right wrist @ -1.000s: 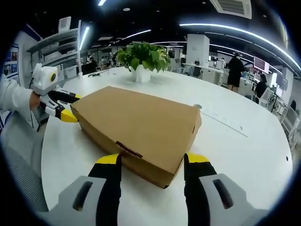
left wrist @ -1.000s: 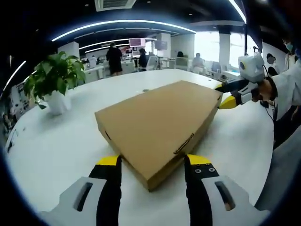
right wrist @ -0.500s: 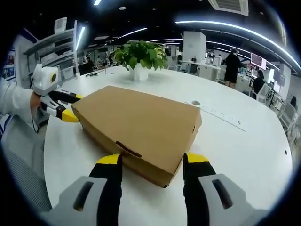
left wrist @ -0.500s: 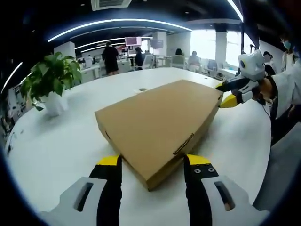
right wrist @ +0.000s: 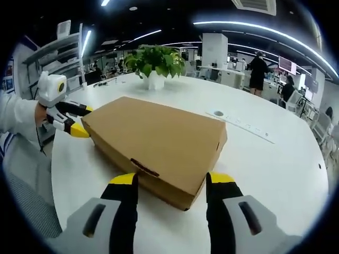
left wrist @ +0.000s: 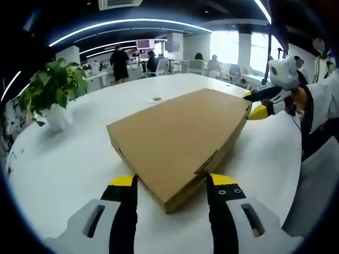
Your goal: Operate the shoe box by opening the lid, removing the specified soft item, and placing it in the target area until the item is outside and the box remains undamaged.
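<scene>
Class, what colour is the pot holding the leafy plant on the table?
White; the pot shows best in the left gripper view.

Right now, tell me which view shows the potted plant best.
The right gripper view: the potted plant stands behind the shoe box, leaves and white pot unobstructed. The left gripper view has it off to the side, more warped by the fisheye.

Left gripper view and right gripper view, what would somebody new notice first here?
A big brown cardboard shoe box, lid shut, lies flat in the middle of a white table. The left gripper and the right gripper each stand open at a box corner, from opposite ends. A potted plant stands on the table beyond the box.
</scene>
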`<action>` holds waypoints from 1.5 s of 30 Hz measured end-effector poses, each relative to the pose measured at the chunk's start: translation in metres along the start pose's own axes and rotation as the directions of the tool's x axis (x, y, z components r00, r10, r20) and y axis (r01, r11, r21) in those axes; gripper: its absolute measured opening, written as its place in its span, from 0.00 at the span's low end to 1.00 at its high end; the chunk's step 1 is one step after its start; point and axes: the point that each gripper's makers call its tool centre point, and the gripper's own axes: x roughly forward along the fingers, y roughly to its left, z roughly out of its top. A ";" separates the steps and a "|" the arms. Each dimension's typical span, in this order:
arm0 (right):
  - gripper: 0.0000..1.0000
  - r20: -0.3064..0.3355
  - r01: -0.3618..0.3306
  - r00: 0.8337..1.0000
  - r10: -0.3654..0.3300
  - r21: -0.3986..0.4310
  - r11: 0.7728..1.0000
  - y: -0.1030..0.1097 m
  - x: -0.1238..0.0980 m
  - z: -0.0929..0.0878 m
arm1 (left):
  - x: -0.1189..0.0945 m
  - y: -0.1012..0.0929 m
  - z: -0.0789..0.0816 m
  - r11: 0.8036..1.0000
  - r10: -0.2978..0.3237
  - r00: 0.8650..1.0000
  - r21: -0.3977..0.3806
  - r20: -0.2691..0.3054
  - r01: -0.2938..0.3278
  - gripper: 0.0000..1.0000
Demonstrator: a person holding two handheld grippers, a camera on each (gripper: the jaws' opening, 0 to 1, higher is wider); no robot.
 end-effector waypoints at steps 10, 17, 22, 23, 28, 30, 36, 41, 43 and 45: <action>0.48 0.001 -0.028 1.000 0.028 0.040 0.999 0.000 -0.009 0.016 | -0.011 0.000 0.013 0.998 -0.050 0.999 -0.047 -0.007 0.050 0.52; 0.48 0.008 -0.041 0.999 0.041 0.035 0.999 -0.001 -0.015 0.028 | -0.018 0.001 0.025 0.996 -0.077 0.997 -0.045 -0.011 0.076 0.52; 0.49 0.009 -0.043 0.999 0.043 0.013 0.999 -0.003 -0.017 0.039 | -0.020 0.001 0.032 0.995 -0.088 0.996 -0.039 -0.012 0.087 0.52; 0.50 0.009 -0.043 0.999 0.043 0.013 0.999 -0.003 -0.017 0.039 | -0.020 0.001 0.033 0.996 -0.086 0.996 -0.025 -0.014 0.086 0.52; 0.50 0.023 -0.050 0.999 0.049 0.027 0.998 -0.006 -0.020 0.049 | -0.020 0.005 0.037 0.998 -0.068 0.998 0.014 -0.017 0.068 0.49; 0.51 0.024 -0.050 0.998 0.050 0.025 0.998 -0.007 -0.020 0.051 | -0.020 0.005 0.040 0.997 -0.072 0.997 0.003 -0.011 0.072 0.49; 0.52 0.032 -0.057 0.998 0.057 0.013 0.998 -0.009 -0.022 0.060 | -0.022 0.008 0.050 0.997 -0.069 0.997 -0.021 0.018 0.069 0.48; 0.47 0.035 -0.032 0.999 0.034 -0.061 0.998 -0.014 -0.023 0.067 | -0.024 0.013 0.063 0.998 -0.063 0.997 -0.015 0.042 0.064 0.48; 0.46 0.048 -0.039 0.998 0.040 -0.035 0.999 -0.017 -0.024 0.073 | -0.024 0.015 0.065 0.998 -0.062 0.997 -0.010 0.046 0.062 0.48; 0.43 0.054 -0.031 0.998 0.034 -0.052 0.998 -0.019 -0.025 0.077 | -0.024 0.017 0.068 0.998 -0.059 0.997 -0.001 0.050 0.059 0.48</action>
